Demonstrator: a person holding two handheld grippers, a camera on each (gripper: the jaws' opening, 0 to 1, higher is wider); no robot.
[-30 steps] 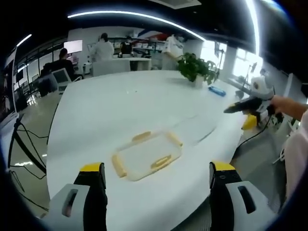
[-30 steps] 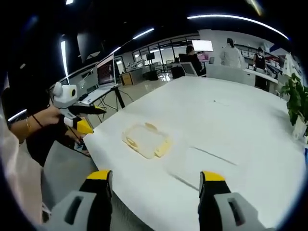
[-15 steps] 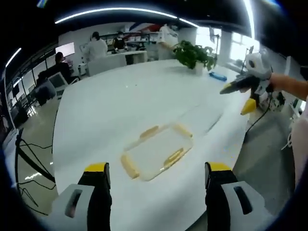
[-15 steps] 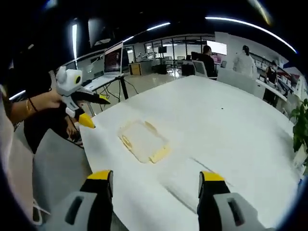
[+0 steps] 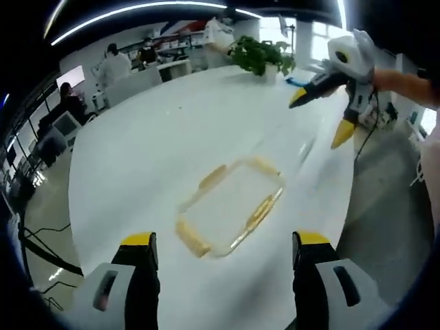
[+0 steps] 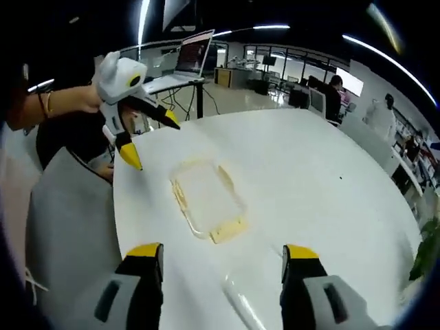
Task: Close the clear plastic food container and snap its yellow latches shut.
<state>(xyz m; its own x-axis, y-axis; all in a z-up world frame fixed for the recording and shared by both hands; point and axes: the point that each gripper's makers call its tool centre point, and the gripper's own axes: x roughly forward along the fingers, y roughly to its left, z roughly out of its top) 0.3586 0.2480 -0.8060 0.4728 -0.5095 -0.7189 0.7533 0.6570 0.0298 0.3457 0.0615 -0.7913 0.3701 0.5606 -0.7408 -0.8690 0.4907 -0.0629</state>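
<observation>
A clear plastic container point(image 5: 230, 206) with yellow latches along its sides lies flat on the white table point(image 5: 137, 137). It lies ahead of my left gripper point(image 5: 225, 251), which is open and holds nothing. My right gripper point(image 5: 320, 117) hangs open over the table's far right edge, apart from the container. In the right gripper view the container point(image 6: 206, 198) sits near the table's edge, ahead of the open right gripper point(image 6: 221, 258). The left gripper point(image 6: 152, 141), held by a hand point(image 6: 72, 102), hovers open just left of it. A faint clear shape point(image 5: 292, 148) lies beside the container; what it is I cannot tell.
A potted plant point(image 5: 258, 55) stands at the table's far side, with people at desks behind it. A laptop point(image 6: 196, 51) sits on a stand beyond the table point(image 6: 309, 172). The person's grey clothing point(image 6: 69, 206) is close to the table edge. Bare white tabletop surrounds the container.
Both cameras have moved in and higher over the table, so the container looks larger. Each gripper has come closer to the container from its own side. Both stay open.
</observation>
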